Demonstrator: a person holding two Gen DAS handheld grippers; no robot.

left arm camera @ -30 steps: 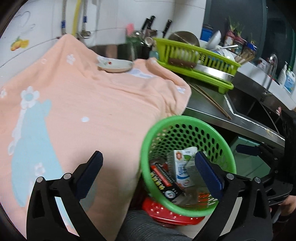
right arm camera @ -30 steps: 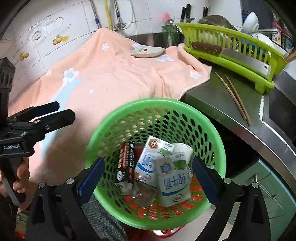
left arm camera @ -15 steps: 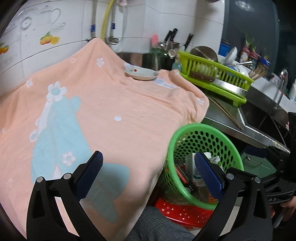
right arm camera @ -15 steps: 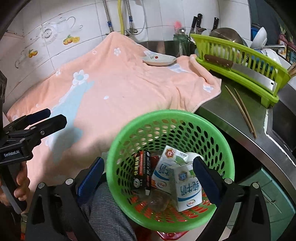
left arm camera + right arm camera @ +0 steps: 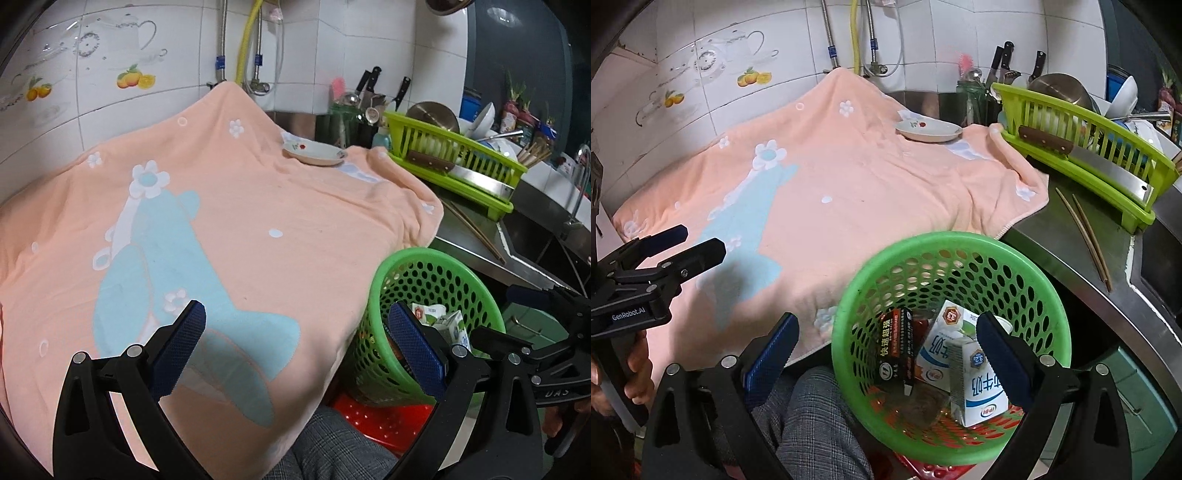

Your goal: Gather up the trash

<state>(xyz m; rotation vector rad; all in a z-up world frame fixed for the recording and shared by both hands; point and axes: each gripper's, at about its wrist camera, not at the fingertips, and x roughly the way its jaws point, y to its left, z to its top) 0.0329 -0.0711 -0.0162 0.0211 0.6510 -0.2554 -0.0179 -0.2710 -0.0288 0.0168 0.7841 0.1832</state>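
A green perforated basket (image 5: pixel 1052 299) (image 5: pixel 476 291) stands below the counter's edge on a red stool (image 5: pixel 373 413). Inside lie two white milk cartons (image 5: pixel 982 384), a black and red box (image 5: pixel 895 345) and a crumpled clear wrapper (image 5: pixel 923 406). My right gripper (image 5: pixel 886 347) hangs open over the basket with nothing between its fingers. My left gripper (image 5: pixel 295 343) is open and empty above the front of the peach towel (image 5: pixel 258 221), to the left of the basket. It shows in the right wrist view as the left gripper (image 5: pixel 683 243) at the far left.
A small plate (image 5: pixel 929 131) rests on the peach towel's far end. A lime dish rack (image 5: pixel 1082 147) holds a cleaver (image 5: pixel 1097 162) and bowls. Chopsticks (image 5: pixel 1086 240) lie on the steel counter beside a sink (image 5: pixel 535 236). A person's grey checked trouser leg (image 5: pixel 812 413) is under the grippers.
Both grippers have pulled back and up from the basket, the left one swinging left over the towel. Both stayed open. The basket's contents have not moved.
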